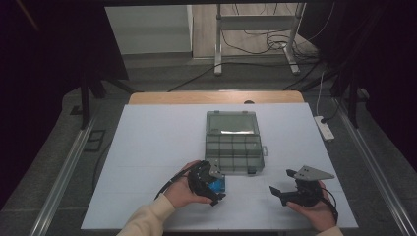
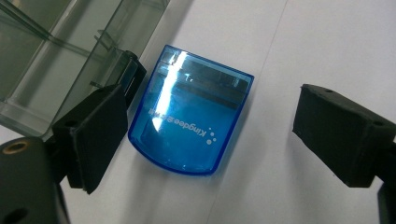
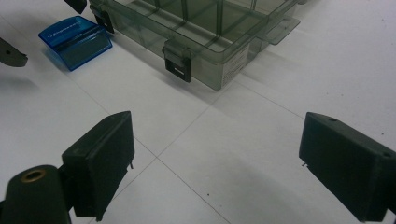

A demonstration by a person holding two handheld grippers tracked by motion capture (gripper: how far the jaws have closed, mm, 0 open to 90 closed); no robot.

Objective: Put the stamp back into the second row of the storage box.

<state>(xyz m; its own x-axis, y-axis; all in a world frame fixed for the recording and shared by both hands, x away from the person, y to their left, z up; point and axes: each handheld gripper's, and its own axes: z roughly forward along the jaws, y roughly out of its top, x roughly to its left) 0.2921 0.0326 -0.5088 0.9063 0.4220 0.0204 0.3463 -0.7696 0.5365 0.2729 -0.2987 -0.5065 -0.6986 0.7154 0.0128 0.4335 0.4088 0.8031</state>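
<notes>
Item one: blue translucent case point(image 2: 189, 112), flat on the white desk point(image 1: 147, 157) towards its near edge, just beside the near left corner of the open grey compartment box point(image 1: 234, 142).

My left gripper point(image 2: 210, 135): jaws spread wide, straddling the case, not touching it.

My right gripper point(image 3: 215, 163): jaws spread, holding nothing, near the desk's near right corner.

Small case point(image 1: 218, 185) on the table point(image 1: 147, 147), just before the compartment box's point(image 1: 234, 142) near-left corner.
</notes>
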